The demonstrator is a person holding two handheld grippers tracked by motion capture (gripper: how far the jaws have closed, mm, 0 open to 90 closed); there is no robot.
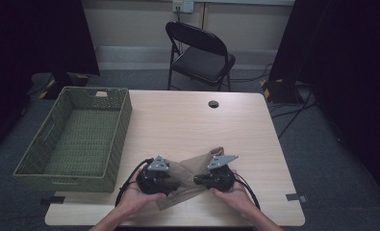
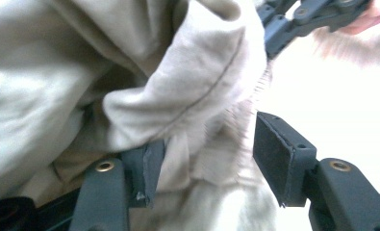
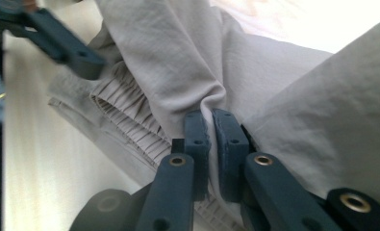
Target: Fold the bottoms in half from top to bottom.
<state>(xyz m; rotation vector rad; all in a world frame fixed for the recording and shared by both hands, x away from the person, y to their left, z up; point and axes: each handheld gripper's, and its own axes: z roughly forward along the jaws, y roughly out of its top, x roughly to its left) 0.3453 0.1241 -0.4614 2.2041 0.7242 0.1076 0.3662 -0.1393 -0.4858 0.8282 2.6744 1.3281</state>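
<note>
A person works two grippers over one beige garment (image 1: pixel 197 180) bunched at the six o'clock edge of a wooden table (image 1: pixel 187 120). The left gripper (image 2: pixel 204 161) has its jaws spread wide around a fold, one pad touching cloth. The right gripper (image 3: pixel 211 139) pinches a pleat of the fabric, jaws nearly together. One empty green woven basket (image 1: pixel 74 137) sits at nine o'clock; one black folding chair (image 1: pixel 199 50) stands at twelve.
</note>
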